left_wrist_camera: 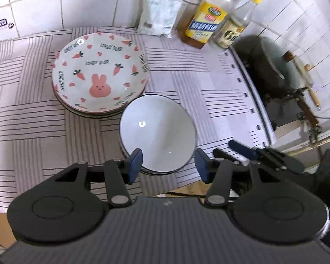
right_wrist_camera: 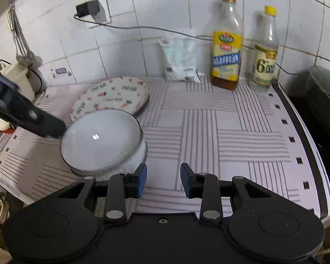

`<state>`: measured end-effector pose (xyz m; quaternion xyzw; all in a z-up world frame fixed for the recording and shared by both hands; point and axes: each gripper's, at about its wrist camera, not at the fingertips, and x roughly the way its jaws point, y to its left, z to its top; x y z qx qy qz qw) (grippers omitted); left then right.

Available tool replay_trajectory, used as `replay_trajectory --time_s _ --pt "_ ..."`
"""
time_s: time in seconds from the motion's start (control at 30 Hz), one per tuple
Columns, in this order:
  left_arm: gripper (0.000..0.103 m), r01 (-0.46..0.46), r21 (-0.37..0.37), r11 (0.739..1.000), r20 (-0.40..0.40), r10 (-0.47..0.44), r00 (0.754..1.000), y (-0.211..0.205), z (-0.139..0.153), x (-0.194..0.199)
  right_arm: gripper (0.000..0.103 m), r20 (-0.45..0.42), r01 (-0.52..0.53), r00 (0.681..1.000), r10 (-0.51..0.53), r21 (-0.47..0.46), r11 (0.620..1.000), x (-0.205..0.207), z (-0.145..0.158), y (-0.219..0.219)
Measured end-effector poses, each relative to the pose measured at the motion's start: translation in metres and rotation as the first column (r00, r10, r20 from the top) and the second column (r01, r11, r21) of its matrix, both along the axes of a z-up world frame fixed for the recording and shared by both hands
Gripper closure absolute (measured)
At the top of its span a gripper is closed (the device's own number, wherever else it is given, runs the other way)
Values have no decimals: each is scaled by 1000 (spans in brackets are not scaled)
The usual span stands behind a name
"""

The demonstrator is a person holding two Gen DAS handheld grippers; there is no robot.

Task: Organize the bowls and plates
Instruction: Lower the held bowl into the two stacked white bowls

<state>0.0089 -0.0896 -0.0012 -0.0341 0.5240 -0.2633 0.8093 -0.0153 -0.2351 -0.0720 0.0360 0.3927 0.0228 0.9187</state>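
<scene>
The left gripper [left_wrist_camera: 168, 165] hangs with its jaws spread wide and nothing between them, poised over the near edge of the stack of white bowls [left_wrist_camera: 157, 136]. One blue pad [left_wrist_camera: 136, 161] overlaps the bowl's rim in the wrist view; whether it touches is hard to tell. The right gripper [right_wrist_camera: 163, 180] is also parted and empty, low over the striped cloth [right_wrist_camera: 209, 136], with the bowls [right_wrist_camera: 102, 140] just off to its left and forward, outside the gap. From that side the left gripper's dark finger [right_wrist_camera: 39, 123] reaches to the far rim of the top bowl. Right behind the bowls, nearly touching, sits a stack of plates [left_wrist_camera: 99, 74] printed with a pink rabbit and carrots. Farther back, against the tiled wall, stand a white packet [right_wrist_camera: 181, 59] and two bottles [right_wrist_camera: 226, 44].
</scene>
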Motion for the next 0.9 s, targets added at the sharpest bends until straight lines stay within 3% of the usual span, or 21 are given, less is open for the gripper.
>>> replay_trajectory --time_s 0.2,0.3,0.33,0.4,0.47,0.57,0.67,0.83,0.9 --pt "48 -19 -62 998 13 19 1000 13 -7 3 63 24 -34 999 35 -21 999 -14 -24 1" --pt "40 3 -23 1000 17 -2 1000 15 -14 15 62 6 -29 1000 29 11 1000 -19 -46 3" --pt "39 17 -1 1000 15 -17 1000 14 -17 22 60 5 -36 999 36 18 999 -21 -51 5" --pt "40 50 12 999 -46 -49 998 14 -25 36 44 20 -79 997 79 8 997 -25 -62 12" --pt "41 64 -8 998 -81 -65 995 14 -33 46 39 22 -118 993 119 -10 993 -26 -73 18" --pt "42 41 12 999 -62 -40 997 13 -43 52 36 33 -134 991 134 5 991 -22 -79 25" --pt "42 7 -55 998 -88 -12 996 18 -58 62 27 81 -154 985 153 7 988 -16 -82 32" --pt "42 -46 -99 994 -73 38 997 22 -80 64 26 140 -193 968 210 -126 973 5 -96 49" --pt "42 -48 -115 992 -84 39 996 23 -85 64 23 156 -212 961 229 -121 970 11 -98 52"
